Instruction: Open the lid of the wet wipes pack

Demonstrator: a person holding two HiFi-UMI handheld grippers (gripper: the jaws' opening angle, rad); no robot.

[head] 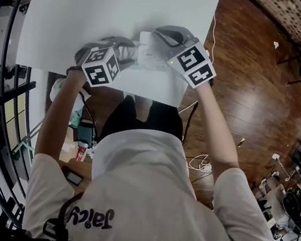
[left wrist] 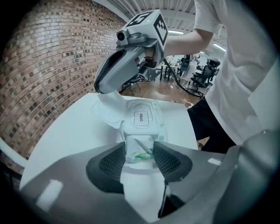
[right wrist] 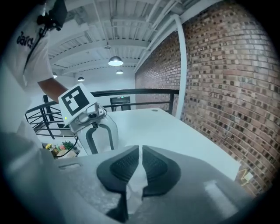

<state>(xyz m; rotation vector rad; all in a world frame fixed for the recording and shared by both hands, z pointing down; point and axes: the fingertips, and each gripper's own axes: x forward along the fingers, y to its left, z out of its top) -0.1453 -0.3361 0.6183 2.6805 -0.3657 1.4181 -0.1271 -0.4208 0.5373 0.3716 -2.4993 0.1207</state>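
White wet wipes pack [left wrist: 138, 142] is clamped at 6 o'clock by the left gripper [left wrist: 139, 154], probably as an anchor. The right gripper [right wrist: 140, 153], jaws nearly together, pinches its thin wrapper [left wrist: 107, 111] around 11 o'clock, and the lid [left wrist: 141, 118] isn't up yet.

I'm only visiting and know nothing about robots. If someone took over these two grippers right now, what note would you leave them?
Left gripper: shut on the near end of the wet wipes pack, pinning it to the white table.
Right gripper: jaws almost together on thin white material, apparently the pack's crumpled far end.
Lid: marked OPEN, in the middle of the pack, lying flat and apparently closed.
Done: the pack is held at both ends.
Left: move the right gripper to the lid's edge and flip it up.
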